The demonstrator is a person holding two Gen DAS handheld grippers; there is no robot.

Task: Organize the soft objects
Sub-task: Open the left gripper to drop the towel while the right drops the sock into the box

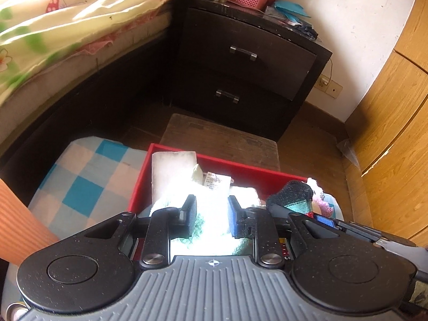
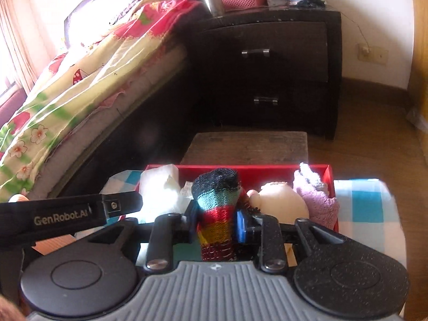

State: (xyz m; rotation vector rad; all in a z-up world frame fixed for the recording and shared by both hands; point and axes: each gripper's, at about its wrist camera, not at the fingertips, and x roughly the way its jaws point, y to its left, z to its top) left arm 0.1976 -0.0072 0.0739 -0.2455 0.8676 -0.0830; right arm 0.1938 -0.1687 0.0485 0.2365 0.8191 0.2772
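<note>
An open red box (image 1: 240, 172) (image 2: 267, 169) sits below both grippers and holds several soft things. My left gripper (image 1: 212, 215) is over its left half, and a sunlit white fluffy cloth with green specks (image 1: 214, 240) fills the gap between its pads. My right gripper (image 2: 216, 224) is shut on a striped knit sock (image 2: 216, 203) that stands upright, dark toe on top. To the sock's right lie a pale plush head (image 2: 278, 200) and a lilac knitted piece (image 2: 318, 203). A white pad (image 1: 171, 171) leans in the left corner.
The box rests on a blue-and-white checked cloth (image 1: 85, 176). Behind it stand a low wooden stool (image 1: 219, 136) and a dark two-drawer nightstand (image 1: 240, 67). A bed with a flowered quilt (image 1: 53, 26) is on the left and a wooden wardrobe (image 1: 396, 133) on the right.
</note>
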